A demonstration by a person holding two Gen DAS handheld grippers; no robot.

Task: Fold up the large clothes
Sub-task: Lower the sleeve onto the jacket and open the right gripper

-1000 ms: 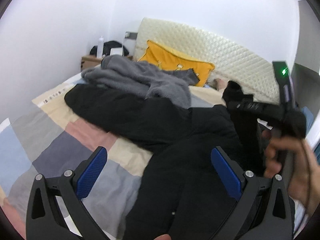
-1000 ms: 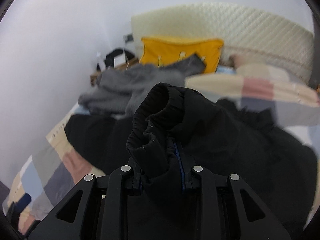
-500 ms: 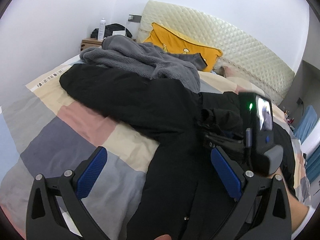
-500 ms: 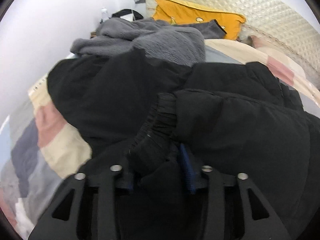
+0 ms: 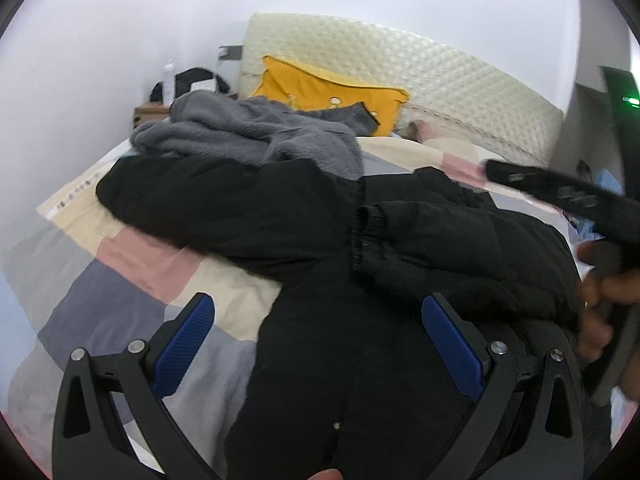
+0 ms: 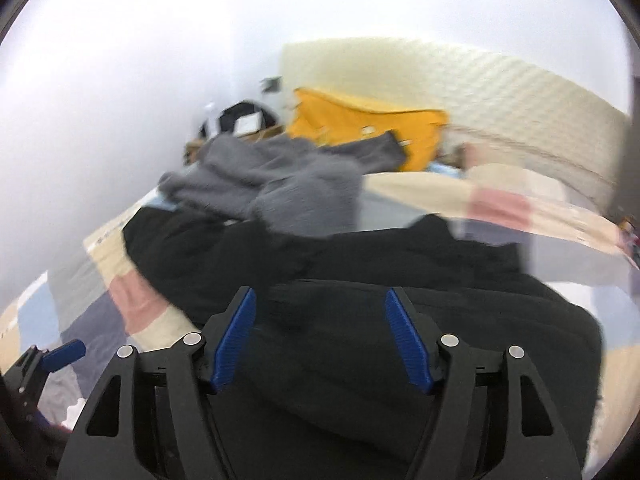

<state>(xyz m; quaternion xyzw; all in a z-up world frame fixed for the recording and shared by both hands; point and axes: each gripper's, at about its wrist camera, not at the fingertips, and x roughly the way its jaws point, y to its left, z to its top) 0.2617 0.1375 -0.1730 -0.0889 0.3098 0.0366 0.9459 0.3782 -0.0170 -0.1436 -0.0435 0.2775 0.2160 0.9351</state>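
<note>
A large black puffer jacket lies spread over the bed. One sleeve is folded across its body, the elastic cuff resting near the middle. My left gripper hovers open over the jacket's lower part with nothing between its blue pads. In the blurred right wrist view, my right gripper is above the jacket. Its jaws are opening and hold nothing. In the left wrist view, one of the right gripper's black fingers and the hand holding it show at the right edge.
A grey fleece garment is heaped behind the jacket, overlapping its far edge. A yellow pillow leans on the quilted cream headboard. The patchwork quilt shows bare on the left. A nightstand stands in the far corner.
The right gripper carried the sleeve cuff down onto the jacket, let it go and drew back to the right with its jaws spreading. The left gripper stayed open and shifted slightly.
</note>
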